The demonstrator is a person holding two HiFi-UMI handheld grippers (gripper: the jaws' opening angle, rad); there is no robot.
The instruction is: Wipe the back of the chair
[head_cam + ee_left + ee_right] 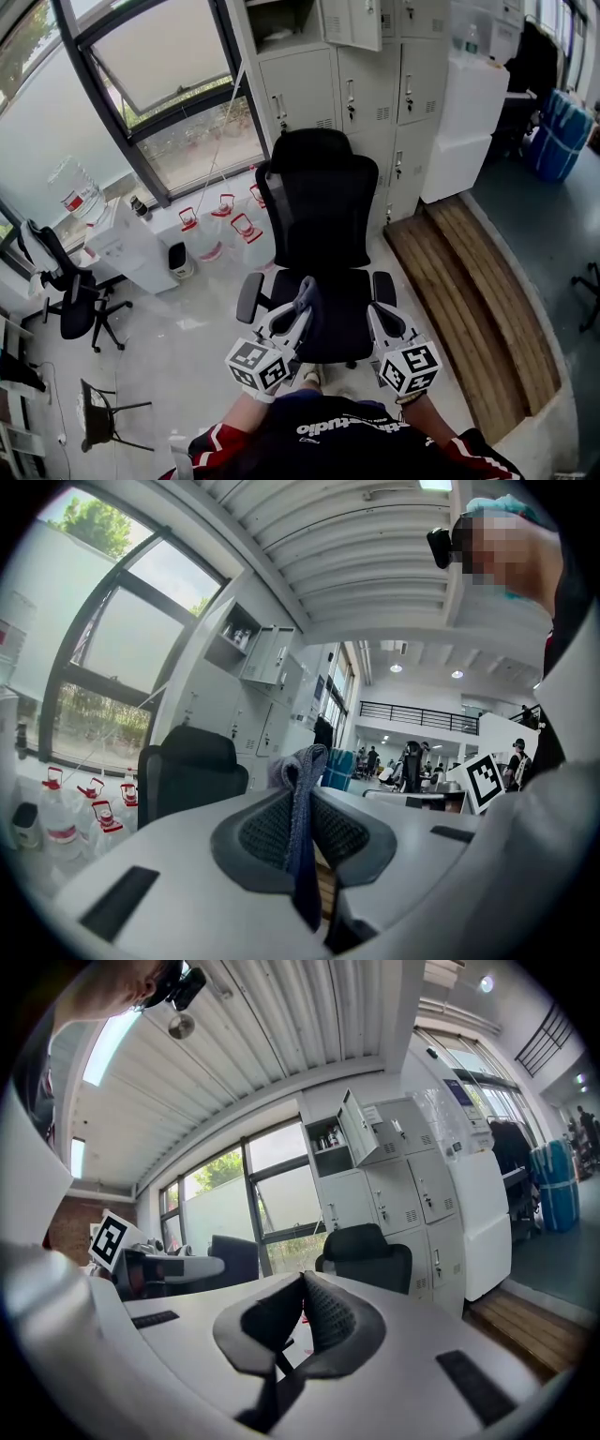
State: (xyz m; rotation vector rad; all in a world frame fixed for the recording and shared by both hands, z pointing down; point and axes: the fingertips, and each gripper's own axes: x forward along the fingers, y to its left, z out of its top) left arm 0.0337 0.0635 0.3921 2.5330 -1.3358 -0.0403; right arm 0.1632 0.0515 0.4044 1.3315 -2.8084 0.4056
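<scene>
left gripper: jaws clamped on a folded blue-grey cloth, which stands up past the tips. right gripper: jaws closed on each other, nothing between them. the black mesh office chair sits at frame centre in the head view, just above both grippers. its backrest is upright, long axis vertical, front face toward the person (the left gripper carries the wiper). clear red-capped water jugs stand at centre left; fill level unreadable.

Grey lockers, water jugs, wooden platform
</scene>
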